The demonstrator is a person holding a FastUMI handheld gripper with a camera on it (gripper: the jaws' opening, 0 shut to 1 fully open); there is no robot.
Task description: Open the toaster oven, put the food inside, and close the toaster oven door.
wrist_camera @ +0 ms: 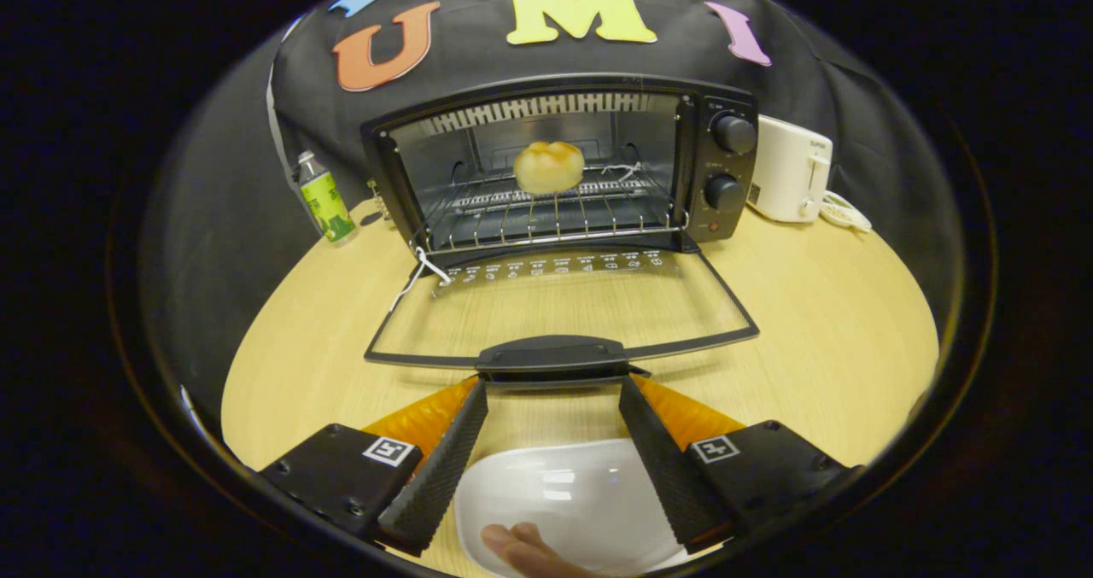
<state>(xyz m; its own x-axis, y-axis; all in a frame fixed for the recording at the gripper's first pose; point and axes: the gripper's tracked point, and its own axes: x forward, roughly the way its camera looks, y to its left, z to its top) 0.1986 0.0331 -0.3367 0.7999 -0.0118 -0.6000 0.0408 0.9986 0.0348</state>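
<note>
Bun (549,166) is already sitting on the oven rack mid-frame, and the gripper (553,388) jaws are hanging apart just short of the door handle (551,355), so they're risking slipping off it.

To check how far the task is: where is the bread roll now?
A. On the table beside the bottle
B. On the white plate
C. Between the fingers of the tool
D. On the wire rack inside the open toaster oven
D: the bread roll sits on the wire rack inside the toaster oven, whose door lies open; the tool is open and holds nothing.
</note>
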